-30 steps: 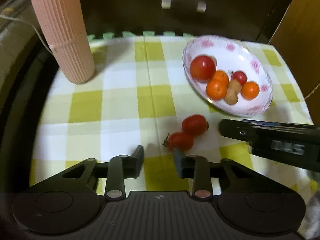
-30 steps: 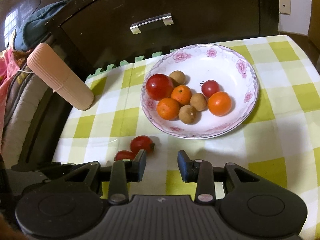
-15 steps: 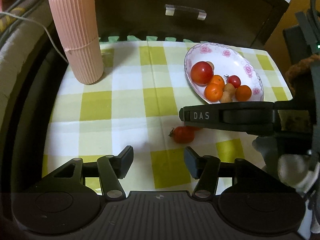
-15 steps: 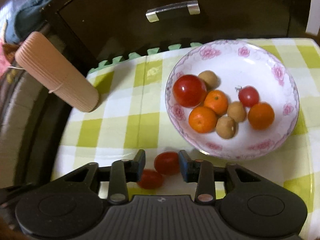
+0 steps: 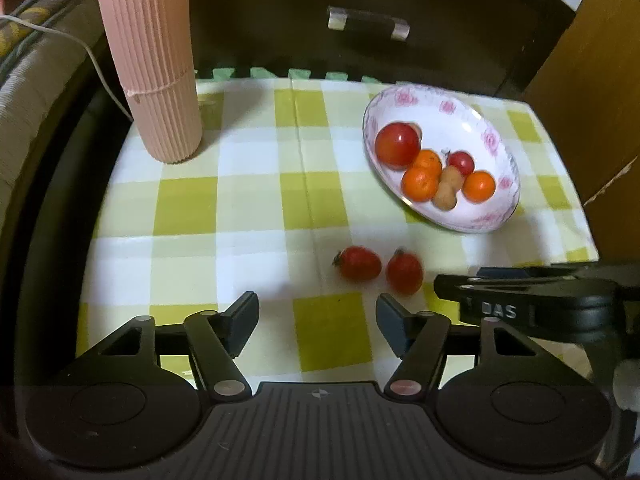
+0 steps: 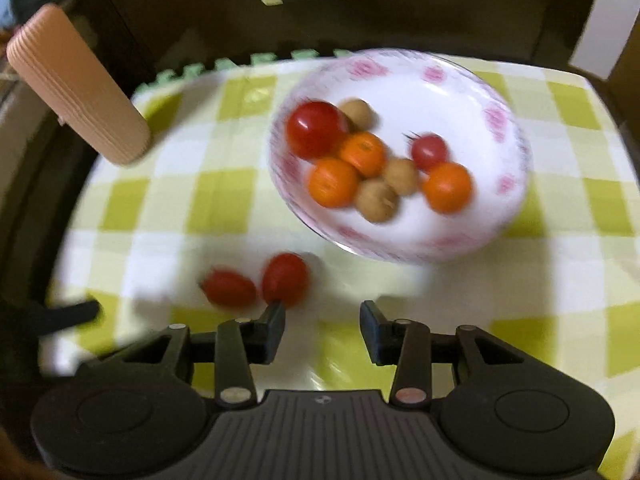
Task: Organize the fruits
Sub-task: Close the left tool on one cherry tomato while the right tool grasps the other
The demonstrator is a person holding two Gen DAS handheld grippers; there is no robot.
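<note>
Red, two loose oval cherry tomatoes (image 5: 378,269) are lying outside the floral white bowl (image 5: 496,216), so left gripper (image 5: 316,322) is opening empty toward them while right gripper (image 6: 322,330) is hovering part-open, empty.

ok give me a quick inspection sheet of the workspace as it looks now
surface: green and white checked cloth over the table, flat.
job's things: flowered bowl holds one big tomato, one small tomato, three oranges and three brown fruits; two small tomatoes lie loose on the cloth, in front of the bowl.
clutter: ribbed pink holder upright at the far left corner.
grippers: left tongs opening, nothing between them; right tongs open and empty, left finger just short of the nearer loose tomato; contact unclear through blur.
cables: white cord behind the pink holder.
surroundings: dark drawer front with a metal handle behind the table; wooden panel at right.
</note>
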